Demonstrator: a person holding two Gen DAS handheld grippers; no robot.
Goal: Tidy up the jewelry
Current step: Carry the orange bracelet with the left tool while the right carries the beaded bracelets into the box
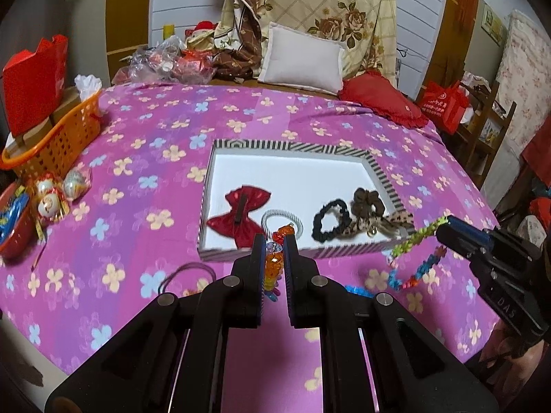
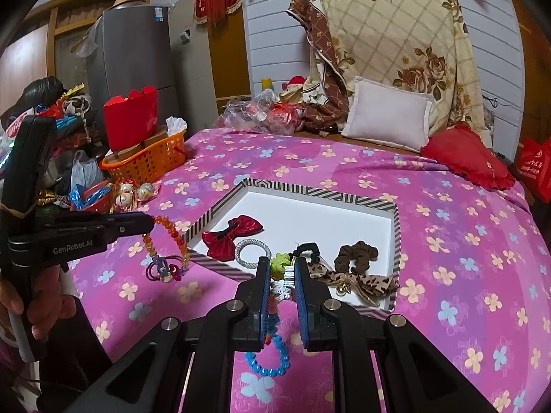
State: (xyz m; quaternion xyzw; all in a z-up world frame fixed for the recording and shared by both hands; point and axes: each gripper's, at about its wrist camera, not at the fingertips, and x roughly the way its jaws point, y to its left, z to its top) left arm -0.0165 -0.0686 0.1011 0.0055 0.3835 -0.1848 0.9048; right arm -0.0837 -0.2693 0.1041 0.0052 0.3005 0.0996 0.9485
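1. Our left gripper [image 1: 275, 241] has its black, flat-sided jaws pinching an orange bead strand [image 1: 273, 261]: faceted, glassy amber beads, with small loops of purple cord and coloured plastic dangling at its low end. It hangs just outside the near left edge of the striped tray [image 1: 378, 168].
2. Our right gripper [image 2: 281, 268] has its blue ribbed pads pressed onto a multicoloured bead bracelet [image 2: 272, 354], a knobbly strand running from lime green and white down to a loop of round bright-blue beads. It hangs off the tray's near right corner.
3. The tray is a shallow rectangle with a smooth white floor and a rim banded in black and cream stripes; it lies flat on the pink flowered bedsheet [image 1: 155, 130].
4. Inside the tray, from left to right along its near side, lie a shiny red fabric bow [image 1: 237, 216], a twisted white rope-like hair tie [image 1: 280, 218], a ruffled black scrunchie [image 1: 329, 220], a crinkled brown scrunchie [image 1: 366, 201], and a leopard-print bow [image 1: 389, 223].
5. Far left of the tray stands an orange plastic lattice basket [image 1: 58, 141].
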